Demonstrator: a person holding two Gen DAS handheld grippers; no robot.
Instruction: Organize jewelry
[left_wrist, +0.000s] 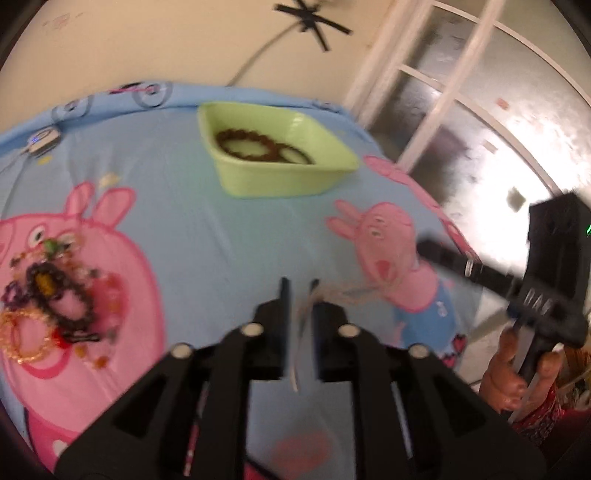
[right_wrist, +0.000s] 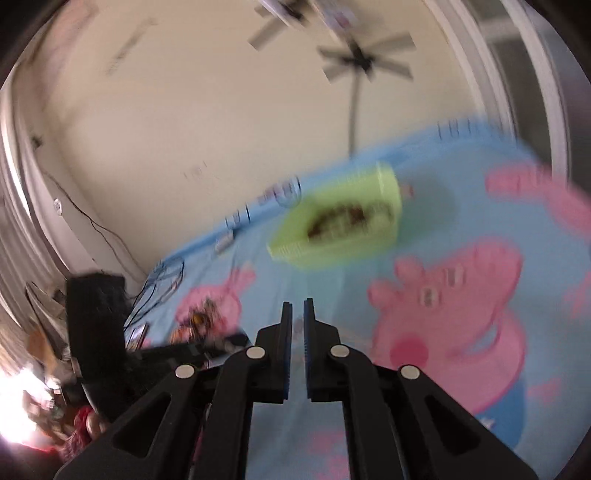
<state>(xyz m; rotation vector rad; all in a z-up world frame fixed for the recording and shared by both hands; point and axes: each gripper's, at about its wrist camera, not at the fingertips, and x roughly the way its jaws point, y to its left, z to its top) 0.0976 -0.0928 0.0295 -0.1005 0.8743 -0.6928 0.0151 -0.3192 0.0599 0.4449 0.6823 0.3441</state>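
Cream walls and a white-framed glazed door are seen behind a bed spread with a light blue sheet (left_wrist: 207, 206) printed with pink cartoon pigs. A pale green square dish (left_wrist: 273, 173) is set toward the far edge of the sheet, and dark brown beaded bracelets (left_wrist: 258, 146) are seen lying flat in it as overlapping rings. A heap of mixed jewelry (left_wrist: 48, 299) is spread on the pink print at the left of the left wrist view, where dark bead loops, gold bangles and small coloured pieces are tangled together. The left claw (left_wrist: 298, 291) is held low over the sheet with its jaws slightly parted, and a thin pale chain (left_wrist: 343, 291) is caught between them; no firm pinch can be confirmed through the blur. The chain's long axis is run from the jaws out toward the right across the sheet, while a short pale end is left hanging down between the jaws toward the camera. The right claw (right_wrist: 297, 314) is shown pressed together and empty, pointed toward the dish, which is heavily blurred in that view. In the left wrist view the right claw's black body is seen at the right edge, gripped by a person's hand (left_wrist: 513, 373).
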